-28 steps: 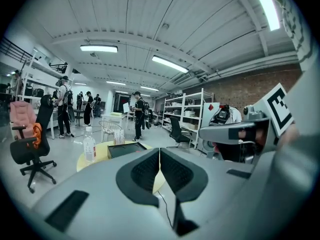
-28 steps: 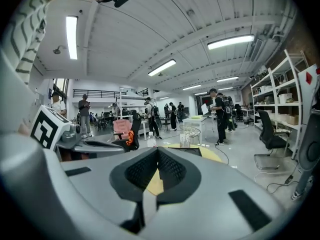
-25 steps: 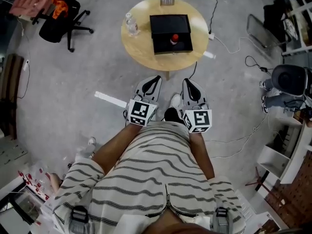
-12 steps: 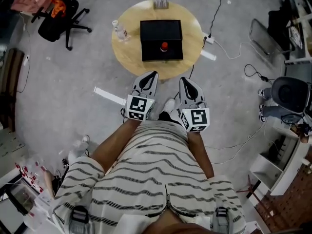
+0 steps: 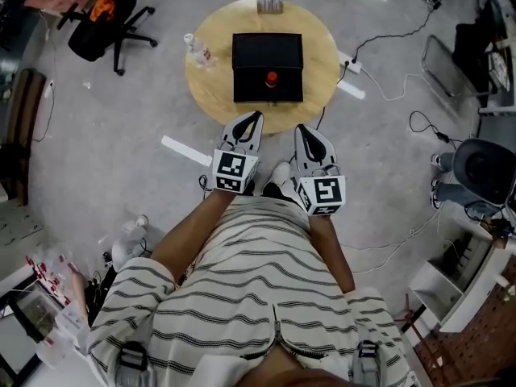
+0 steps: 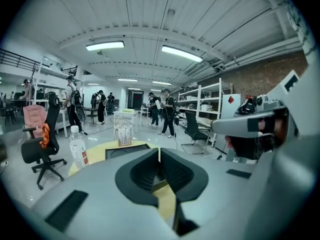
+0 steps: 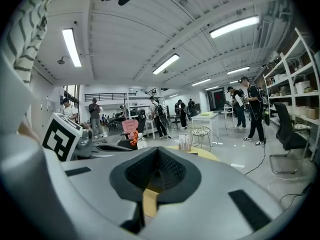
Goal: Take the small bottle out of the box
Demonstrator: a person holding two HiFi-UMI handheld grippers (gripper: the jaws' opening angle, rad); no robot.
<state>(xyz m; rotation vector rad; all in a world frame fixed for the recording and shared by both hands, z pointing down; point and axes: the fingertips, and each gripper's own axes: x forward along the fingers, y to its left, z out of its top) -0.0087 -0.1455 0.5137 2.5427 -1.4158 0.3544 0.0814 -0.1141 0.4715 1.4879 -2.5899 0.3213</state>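
Bright, even light from ceiling tube lamps (image 6: 105, 46); soft shadows; strong fisheye bending and dark corners in both gripper views.

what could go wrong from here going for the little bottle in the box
The left gripper and right gripper are both shut; reaching in like that could knock the small bottle about inside the box. The water bottle stands left of the box on the table, so a wide left swing might tip it.

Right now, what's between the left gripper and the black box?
Only bare tabletop, per the head view: left gripper shut, box ahead; the water bottle stands off to the side.
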